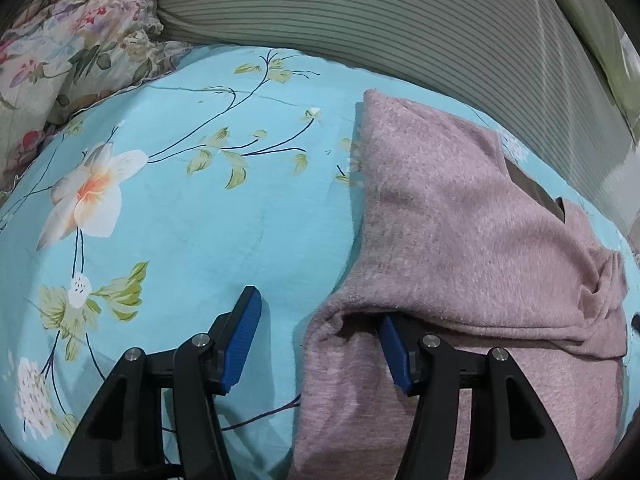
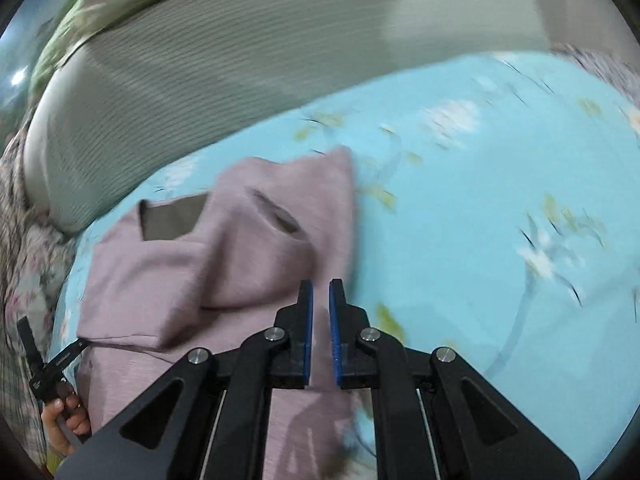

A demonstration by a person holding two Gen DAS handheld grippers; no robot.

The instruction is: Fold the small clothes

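Note:
A small mauve knit garment (image 1: pixel 460 240) lies partly folded on a turquoise floral bedsheet (image 1: pixel 200 220). My left gripper (image 1: pixel 320 312) is open at the garment's near left edge; its right finger (image 1: pixel 394 354) is tucked under a fold of the cloth, its left finger (image 1: pixel 244 332) stands over bare sheet. In the blurred right wrist view the garment (image 2: pixel 180 256) lies to the left, with a folded flap on top. My right gripper (image 2: pixel 320 292) has its jaws nearly shut, a narrow gap between them, over the garment's right edge; whether it pinches cloth is unclear.
A grey-green striped cushion (image 1: pixel 400 28) runs along the far side of the sheet and shows in the right wrist view (image 2: pixel 180 80). Floral bedding (image 1: pixel 68 48) is bunched at far left. The left gripper and the hand holding it (image 2: pixel 60 400) show at lower left.

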